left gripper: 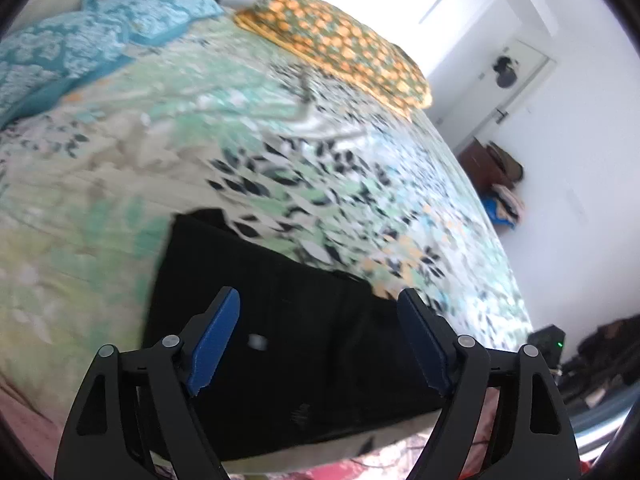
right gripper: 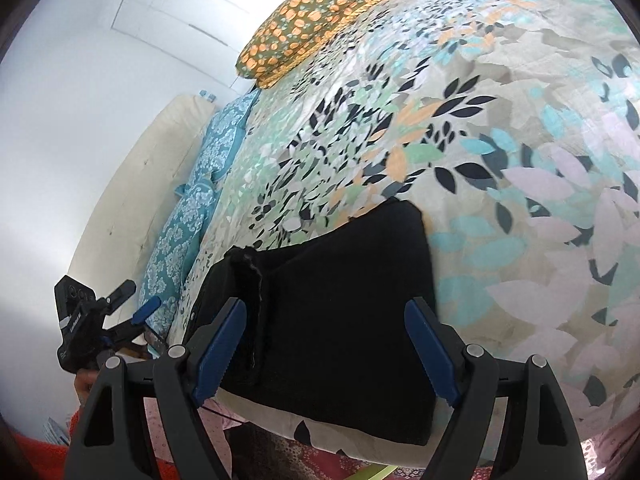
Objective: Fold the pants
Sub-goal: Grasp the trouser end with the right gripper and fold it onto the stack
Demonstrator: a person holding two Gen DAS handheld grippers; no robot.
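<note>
The pants (right gripper: 340, 312) lie on the bed (right gripper: 520, 160) as a compact black rectangle, close to the bed's near edge and well apart from the orange pillow (right gripper: 316, 12) at its far end. From the way they sit, squared off and several layers thick, the folding looks nearly finished, perhaps done.

Both tools are released. The right gripper (right gripper: 326, 354) hangs above the near edge of the pants with its jaws spread wide and nothing between them; its blue pads (right gripper: 218, 350) frame the cloth without touching it, as far as the right wrist view shows. The left gripper (left gripper: 320, 338) is likewise spread and empty, over the same near part of the pants (this view is blurred, so fine detail is lost). In the right wrist view it also appears off the left side of the pants, beside the blue patterned pillows (right gripper: 192, 232), held clear of the bed.

One flaw stands out: along the left side of the pants a raw-looking edge (right gripper: 248, 276) of cloth rises up and curls instead of lying flat. I judge the step in hand to be a check or tidy of the folded bundle. The next move would probably call for pressing or tucking that raised edge down, coming in low from the left side so the stacked layers do not slide apart. If another fold is wanted, both tools would need to pinch the near corners together.
</note>
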